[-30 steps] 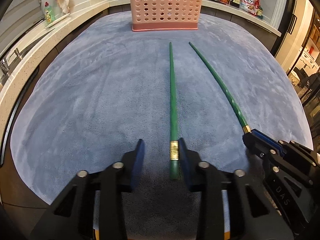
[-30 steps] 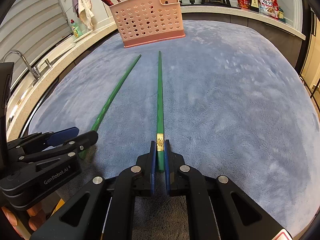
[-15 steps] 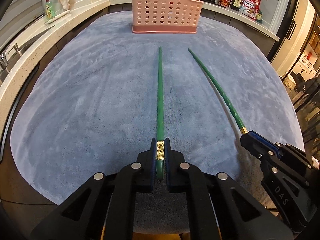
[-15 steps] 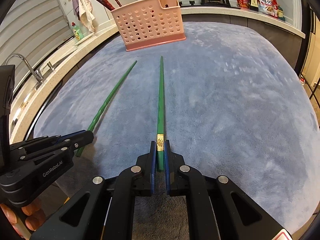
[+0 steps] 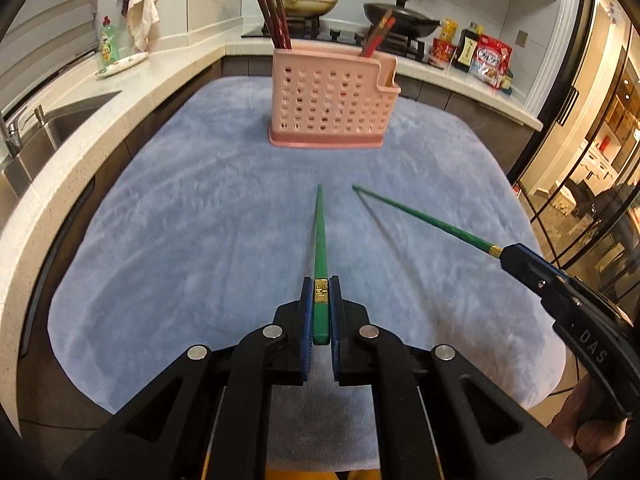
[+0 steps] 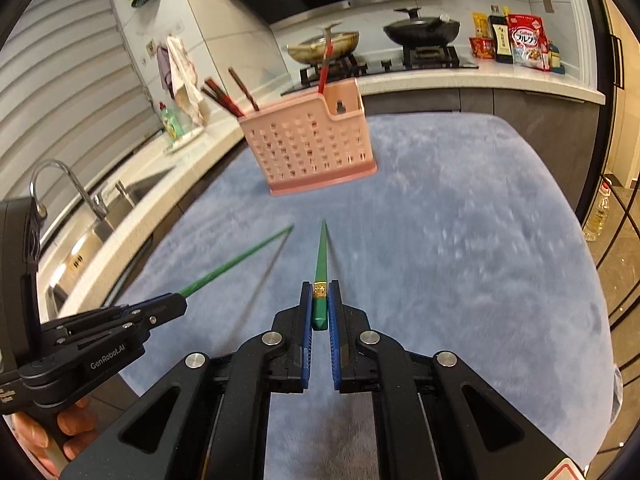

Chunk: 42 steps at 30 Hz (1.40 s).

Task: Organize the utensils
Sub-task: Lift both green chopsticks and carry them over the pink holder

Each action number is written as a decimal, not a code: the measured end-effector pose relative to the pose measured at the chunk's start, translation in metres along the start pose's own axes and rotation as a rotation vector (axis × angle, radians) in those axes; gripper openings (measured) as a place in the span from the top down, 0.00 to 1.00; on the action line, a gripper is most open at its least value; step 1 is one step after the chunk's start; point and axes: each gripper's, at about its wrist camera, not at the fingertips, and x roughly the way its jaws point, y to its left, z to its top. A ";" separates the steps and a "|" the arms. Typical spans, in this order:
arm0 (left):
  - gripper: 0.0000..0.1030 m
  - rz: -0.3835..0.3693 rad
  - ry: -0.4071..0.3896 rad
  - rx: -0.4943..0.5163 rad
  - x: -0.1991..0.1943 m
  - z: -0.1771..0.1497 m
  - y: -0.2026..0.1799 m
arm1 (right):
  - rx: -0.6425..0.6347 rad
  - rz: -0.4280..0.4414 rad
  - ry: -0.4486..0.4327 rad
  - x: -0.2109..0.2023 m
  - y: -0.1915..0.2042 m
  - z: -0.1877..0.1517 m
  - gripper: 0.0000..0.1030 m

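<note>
My left gripper is shut on the thick end of a green chopstick and holds it above the blue cloth, tip toward the pink holder. My right gripper is shut on a second green chopstick, also lifted and pointing at the pink holder. Each gripper shows in the other's view: the right one with its chopstick, the left one with its chopstick. The holder has dark red chopsticks in it.
The blue cloth covers the table. A sink and tap lie to the left. Behind are a stove with pans, a green bottle and food packets. The table's right edge drops to the floor.
My left gripper closed on its chopstick. Both grippers then lifted their chopsticks off the cloth and tilted up, so the holder and the kitchen behind it come into view.
</note>
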 end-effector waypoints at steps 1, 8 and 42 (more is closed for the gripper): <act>0.93 0.000 -0.017 -0.001 -0.004 0.007 0.001 | -0.002 0.001 -0.014 -0.002 0.001 0.006 0.93; 0.93 -0.008 -0.101 -0.009 -0.022 0.045 0.004 | -0.021 0.015 -0.114 -0.012 0.007 0.046 0.93; 0.93 -0.011 -0.497 -0.013 -0.070 0.268 0.004 | 0.027 0.117 -0.473 0.012 0.023 0.274 0.93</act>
